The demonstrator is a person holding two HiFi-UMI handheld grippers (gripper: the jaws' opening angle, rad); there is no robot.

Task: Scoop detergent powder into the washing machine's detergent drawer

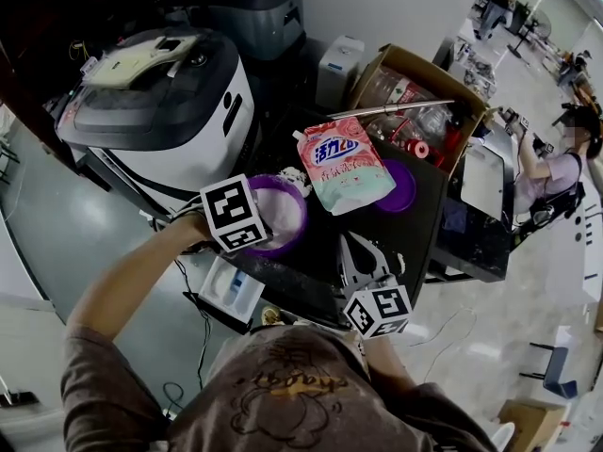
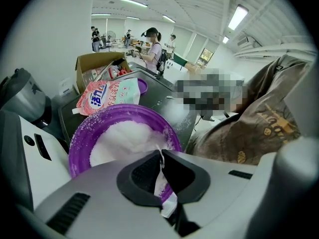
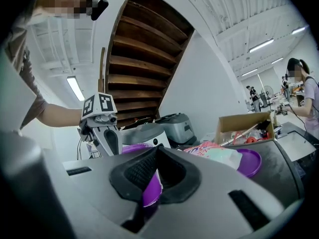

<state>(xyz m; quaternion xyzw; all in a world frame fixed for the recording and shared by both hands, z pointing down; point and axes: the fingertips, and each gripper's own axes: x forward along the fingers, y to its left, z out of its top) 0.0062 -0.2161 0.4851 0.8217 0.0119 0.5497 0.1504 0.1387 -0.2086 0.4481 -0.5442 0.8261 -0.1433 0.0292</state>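
A purple bowl point(image 1: 283, 217) heaped with white detergent powder point(image 2: 127, 136) stands on the dark table beside the washing machine point(image 1: 160, 111). My left gripper point(image 1: 254, 238) is shut on the bowl's near rim point(image 2: 160, 156). Right of it, at the table's front edge, my right gripper point(image 1: 350, 248) is shut on a purple scoop point(image 3: 152, 188), most of which is hidden by the jaws. The white detergent drawer point(image 1: 229, 288) stands pulled open below the bowl, near my body. In the right gripper view, the left gripper point(image 3: 110, 142) shows at the left, over the bowl.
A pink and green detergent bag point(image 1: 344, 163) lies behind the bowl, with a purple lid point(image 1: 403, 186) next to it. An open cardboard box point(image 1: 415, 102) of bottles stands at the table's back. A second machine point(image 1: 254, 12) is farther back. People work at benches on the right.
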